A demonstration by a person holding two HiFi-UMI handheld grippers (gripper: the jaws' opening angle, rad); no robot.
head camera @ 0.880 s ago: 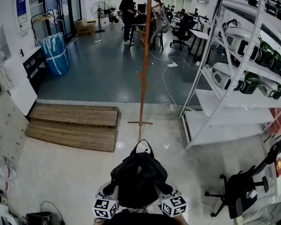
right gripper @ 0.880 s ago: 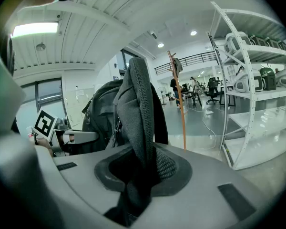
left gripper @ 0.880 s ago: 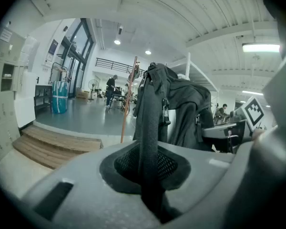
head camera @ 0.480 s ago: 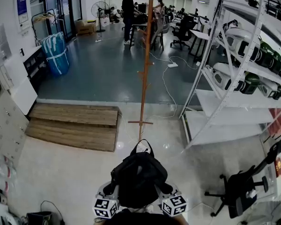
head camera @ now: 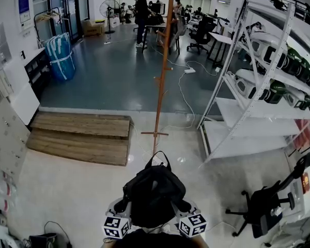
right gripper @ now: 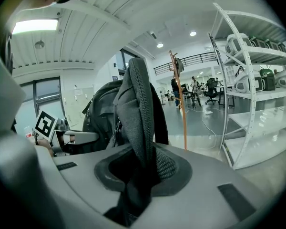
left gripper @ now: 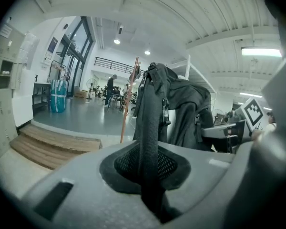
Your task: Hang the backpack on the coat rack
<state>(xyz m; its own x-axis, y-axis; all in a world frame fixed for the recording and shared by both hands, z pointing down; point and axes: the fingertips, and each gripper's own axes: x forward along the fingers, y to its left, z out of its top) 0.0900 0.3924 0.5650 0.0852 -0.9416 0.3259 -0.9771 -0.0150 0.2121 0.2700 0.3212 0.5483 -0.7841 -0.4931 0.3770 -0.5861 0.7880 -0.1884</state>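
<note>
left gripper (left gripper: 151,175) clamped on one backpack strap (left gripper: 148,123), right gripper (right gripper: 136,175) clamped on the other strap (right gripper: 139,109). We've got the black backpack (head camera: 154,195) held up between them, close in front of us. Coat rack (head camera: 163,71) stands well ahead across the floor, so the approach and the hang itself are both left to do.

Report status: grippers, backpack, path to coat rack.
Left gripper and right gripper each shut on a backpack strap, bag held between them. Coat rack ahead, not reached. Floor cable near its base.
</note>
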